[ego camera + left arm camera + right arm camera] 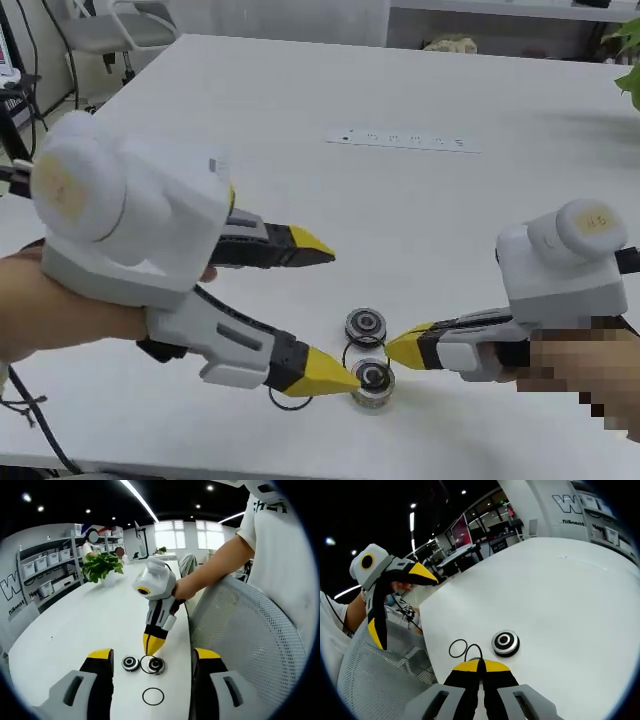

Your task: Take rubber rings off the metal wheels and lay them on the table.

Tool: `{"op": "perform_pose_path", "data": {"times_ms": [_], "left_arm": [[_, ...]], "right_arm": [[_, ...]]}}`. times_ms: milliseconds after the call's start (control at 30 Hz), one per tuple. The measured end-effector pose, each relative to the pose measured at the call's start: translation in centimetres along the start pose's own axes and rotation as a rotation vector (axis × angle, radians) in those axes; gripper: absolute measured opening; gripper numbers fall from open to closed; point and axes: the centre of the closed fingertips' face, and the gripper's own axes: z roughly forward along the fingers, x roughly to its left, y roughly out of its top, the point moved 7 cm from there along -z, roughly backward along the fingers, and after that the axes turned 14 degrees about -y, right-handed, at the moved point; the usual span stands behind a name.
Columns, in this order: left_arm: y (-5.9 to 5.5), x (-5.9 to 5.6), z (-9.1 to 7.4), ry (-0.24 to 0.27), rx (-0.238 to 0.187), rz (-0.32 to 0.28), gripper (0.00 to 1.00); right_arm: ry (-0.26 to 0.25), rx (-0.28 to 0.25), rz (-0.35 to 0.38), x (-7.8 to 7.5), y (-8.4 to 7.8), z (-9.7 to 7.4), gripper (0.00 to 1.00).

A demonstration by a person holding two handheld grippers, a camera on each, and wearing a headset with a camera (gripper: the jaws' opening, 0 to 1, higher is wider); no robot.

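Two metal wheels (366,325) on counter (450,230). Right hand-held gripper (392,348) clenched on the near one's rubber ring (471,647); left hand-held gripper (340,315) spread wide, empty.

A long white desk (480,230) carries a power strip (403,140); shelving with bins (47,565) lines one wall, windows (172,534) glow beyond.

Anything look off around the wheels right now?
Nothing damaged. One rubber ring sits askew, half off the nearer wheel, pinched by the shut right gripper. A loose ring lies flat on the table.
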Motion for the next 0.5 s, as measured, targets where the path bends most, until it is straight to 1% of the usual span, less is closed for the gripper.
{"op": "perform_pose_path", "data": {"times_ms": [133, 200, 267, 333, 433, 500], "left_arm": [[-0.3, -0.3, -1.1, 0.051, -0.015, -0.019, 0.64], [-0.4, -0.6, -1.7, 0.074, -0.03, -0.035, 0.66], [-0.6, -0.8, -2.1, 0.09, -0.033, -0.043, 0.67], [-0.8, -1.0, -2.6, 0.12, -0.027, -0.048, 0.69], [-1.1, -1.3, -3.3, 0.141, -0.039, -0.071, 0.71], [-1.3, -1.5, -3.7, 0.168, -0.047, -0.081, 0.72]], "right_arm": [[0.001, 0.002, -0.001, 0.1, 0.0, 0.0, 0.0], [0.002, 0.003, -0.002, 0.1, 0.0, 0.1, 0.0], [0.004, 0.005, -0.003, 0.1, 0.0, 0.1, 0.0], [0.005, 0.006, -0.006, 0.1, 0.0, 0.1, 0.0], [0.007, 0.006, -0.007, 0.2, 0.0, 0.1, 0.0], [0.008, 0.006, -0.007, 0.3, 0.0, 0.1, 0.0]]}}
